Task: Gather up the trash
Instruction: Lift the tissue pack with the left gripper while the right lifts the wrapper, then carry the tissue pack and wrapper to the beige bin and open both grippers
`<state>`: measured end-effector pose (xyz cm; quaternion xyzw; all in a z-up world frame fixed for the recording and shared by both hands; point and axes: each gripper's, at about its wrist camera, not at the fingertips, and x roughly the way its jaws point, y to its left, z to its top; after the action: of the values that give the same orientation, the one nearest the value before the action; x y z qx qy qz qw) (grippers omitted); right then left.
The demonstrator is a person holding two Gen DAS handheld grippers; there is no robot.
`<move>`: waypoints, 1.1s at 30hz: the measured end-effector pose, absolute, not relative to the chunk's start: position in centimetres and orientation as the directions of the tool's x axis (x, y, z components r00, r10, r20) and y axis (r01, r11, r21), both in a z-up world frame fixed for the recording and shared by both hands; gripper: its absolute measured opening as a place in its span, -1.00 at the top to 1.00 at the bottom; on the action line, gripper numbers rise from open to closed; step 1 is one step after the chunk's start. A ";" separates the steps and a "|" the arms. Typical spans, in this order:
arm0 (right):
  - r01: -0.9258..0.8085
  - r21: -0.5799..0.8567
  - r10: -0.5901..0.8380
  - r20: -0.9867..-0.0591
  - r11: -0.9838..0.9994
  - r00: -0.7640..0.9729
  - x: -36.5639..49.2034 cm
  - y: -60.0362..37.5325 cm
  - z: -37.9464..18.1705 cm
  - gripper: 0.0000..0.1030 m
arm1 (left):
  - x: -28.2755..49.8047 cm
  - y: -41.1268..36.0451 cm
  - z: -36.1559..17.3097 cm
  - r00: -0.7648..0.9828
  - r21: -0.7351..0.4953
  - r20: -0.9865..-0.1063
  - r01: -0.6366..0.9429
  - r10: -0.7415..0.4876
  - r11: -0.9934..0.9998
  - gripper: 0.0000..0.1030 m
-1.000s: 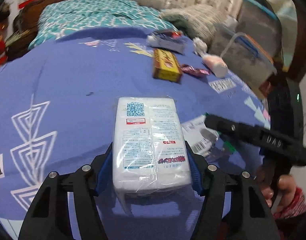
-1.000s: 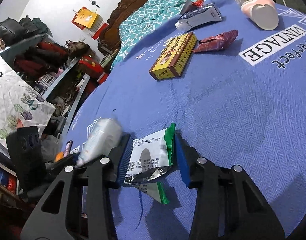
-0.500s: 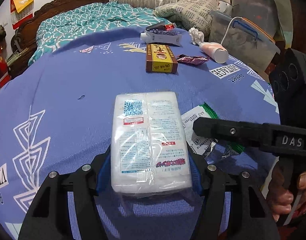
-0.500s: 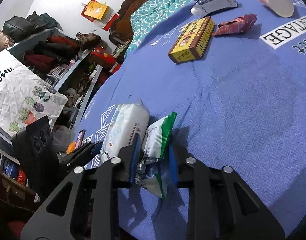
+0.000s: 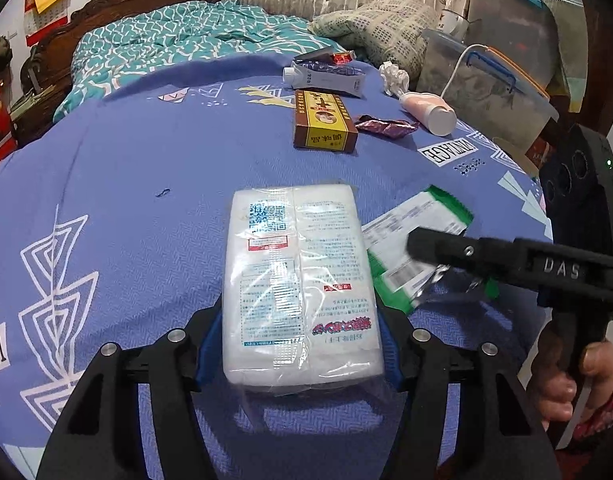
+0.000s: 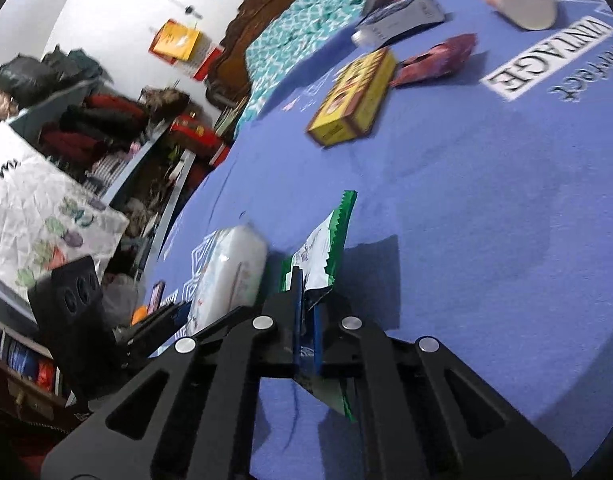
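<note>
My left gripper (image 5: 296, 340) is shut on a white plastic-wrapped pack (image 5: 298, 276), holding it by its near end above the blue bedspread (image 5: 146, 184). Beside it on the right, my right gripper (image 6: 305, 312) is shut on a green and white wrapper (image 6: 326, 248), which stands up between the pads. In the left wrist view the same wrapper (image 5: 418, 224) hangs under the right gripper's black fingers (image 5: 446, 246). A hand (image 5: 574, 384) holds the right gripper's handle.
Farther back lie a yellow and brown box (image 5: 322, 122), a crumpled dark red wrapper (image 5: 384, 126), a white tube carton (image 5: 326, 78), a pink bottle (image 5: 428, 110) and crumpled tissue (image 5: 394, 78). Plastic storage bins (image 5: 490, 92) stand at the right; a cluttered shelf (image 6: 106, 128) lies left.
The right gripper's jaws closed from wide apart onto the green and white wrapper and raised it off the bedspread. The left gripper kept its hold on the white pack.
</note>
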<state>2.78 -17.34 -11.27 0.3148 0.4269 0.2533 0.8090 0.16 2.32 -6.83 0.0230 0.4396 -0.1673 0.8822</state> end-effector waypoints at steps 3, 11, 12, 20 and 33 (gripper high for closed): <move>-0.115 0.733 0.662 -0.521 0.670 0.538 2.7 -19.1 -11.3 0.88 | 0.2 2.2 -6.8 0.555 -0.109 -0.785 0.315 -0.277 0.943 -0.12; -0.055 0.755 0.624 -0.495 0.653 0.605 2.0 -23.0 -11.3 0.87 | 0.5 1.4 -6.7 0.543 -0.114 -0.787 0.337 -0.292 0.934 -0.11; -0.050 0.756 0.619 -0.493 0.652 0.611 1.9 -23.5 -11.3 0.88 | 0.5 1.3 -6.7 0.542 -0.116 -0.787 0.339 -0.295 0.933 -0.11; -0.020 0.762 0.585 -0.479 0.647 0.654 0.7 -26.0 -11.3 0.88 | 1.0 0.3 -6.1 0.519 -0.164 -0.778 0.377 -0.355 0.912 -0.10; 0.018 0.782 0.545 -0.451 0.623 0.706 -0.4 -30.3 -11.2 0.88 | 1.4 -3.9 -5.6 0.487 -0.139 -0.784 0.465 -0.384 0.875 -0.10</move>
<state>-0.43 -30.31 -11.23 0.4040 0.3487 0.1586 0.8307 1.36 -3.89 -5.58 0.0458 0.4424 -0.2462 0.8611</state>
